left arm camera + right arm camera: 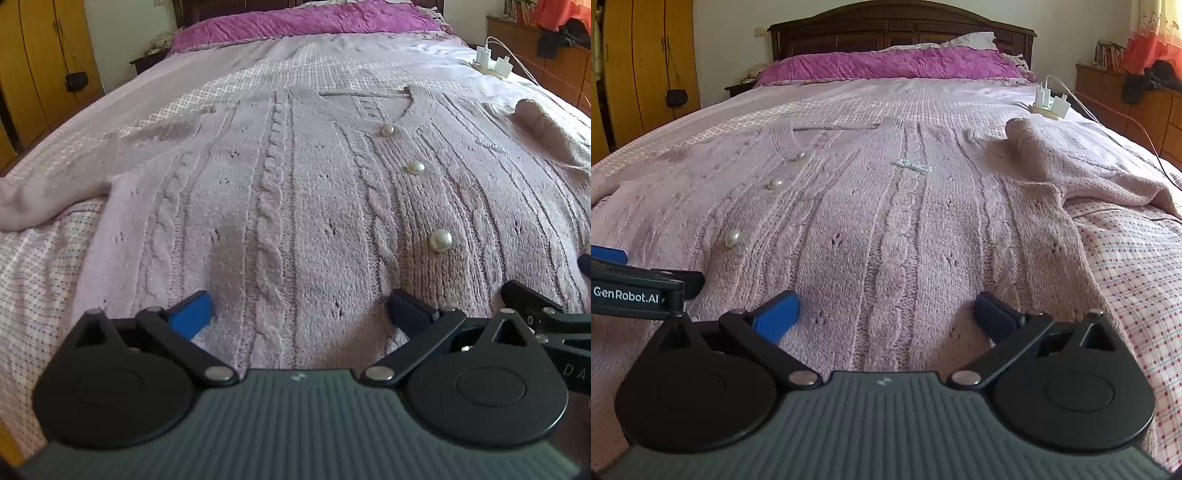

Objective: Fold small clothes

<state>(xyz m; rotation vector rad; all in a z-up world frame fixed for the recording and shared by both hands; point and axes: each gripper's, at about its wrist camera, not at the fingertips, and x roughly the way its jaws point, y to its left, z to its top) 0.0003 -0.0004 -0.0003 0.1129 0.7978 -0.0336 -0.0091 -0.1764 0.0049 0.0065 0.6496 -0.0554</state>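
Cardigan (280, 206), pale lilac cable knit, lies spread front-up on the checked bedspread (44, 266), hem toward both cameras, neckline toward 12 o'clock. Three pearl buttons (440, 240) run up its placket; in the left wrist view they sit at about 2 o'clock from the gripper, in the right wrist view at 10 o'clock.

Left sleeve of the garment (40, 199) trails off toward 9 o'clock in the left wrist view, lying flat on the bedspread. Other sleeve (1052, 155) is folded back over the chest at 1 o'clock in the right wrist view, cuff rolled and standing proud. Small beaded trim (911, 167) sits on the chest at 12 o'clock.

Left gripper (300, 314): jaws spread wide, nothing between the pads but knit below; whether the tips touch the fabric, cannot tell. Right gripper (886, 314): jaws likewise spread wide over the lower body of the cardigan, gripping nothing. Both point downward at the hem region, side by side; each shows at the edge of the other's view.

Magenta pillow (886, 62) lies at the head of the bed, 12 o'clock. Power strip with white plugs (1051, 101) rests on the bedspread at 1 o'clock, well apart from the cardigan body.
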